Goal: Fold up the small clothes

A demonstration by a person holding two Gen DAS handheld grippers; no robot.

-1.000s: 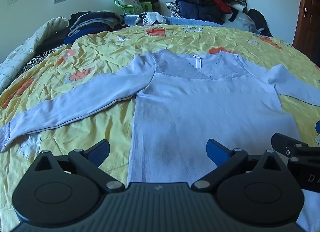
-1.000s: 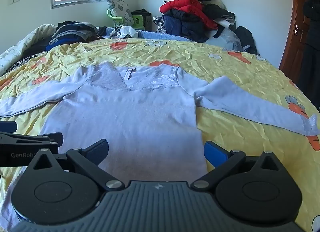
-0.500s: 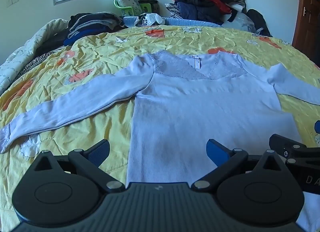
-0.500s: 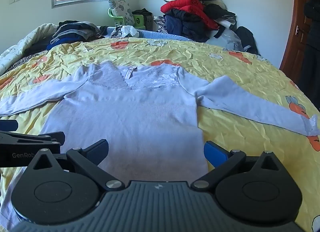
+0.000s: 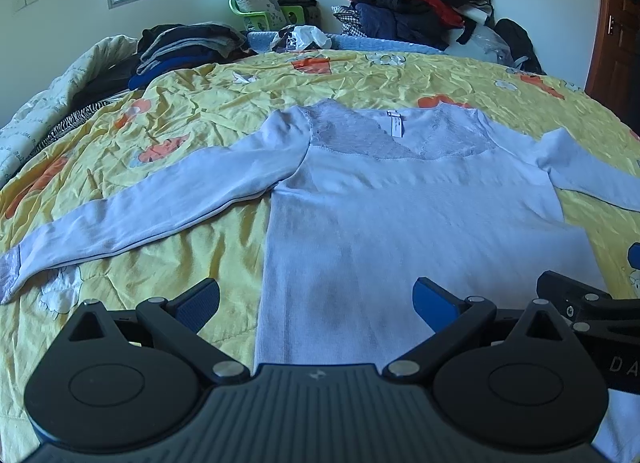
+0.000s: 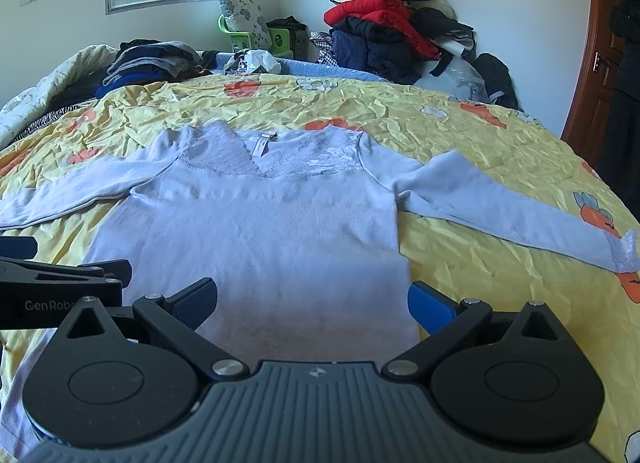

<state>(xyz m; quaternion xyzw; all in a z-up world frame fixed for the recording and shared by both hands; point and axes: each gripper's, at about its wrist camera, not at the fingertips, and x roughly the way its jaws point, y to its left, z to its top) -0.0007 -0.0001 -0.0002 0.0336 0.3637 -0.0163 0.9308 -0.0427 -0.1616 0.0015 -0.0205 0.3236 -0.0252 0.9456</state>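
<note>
Left-wrist view, in which the left gripper [image 5: 316,299] is held spread and empty over the hem of the pale ribbed top [image 5: 400,223], laid flat on the crumpled yellow bedspread [image 5: 180,119]; right-wrist view, in which the right gripper [image 6: 312,297] is likewise spread, 2 sleeves are outstretched, and dragging of the thin knit could bunch its lace yoke.

Pale lilac long-sleeved top [image 5: 400,223] [image 6: 256,231] lies flat and unfolded on its back on the bed. Lace yoke with V-neckline and white neck tag at the far end. Both sleeves extend outward; hem nearest.
</note>
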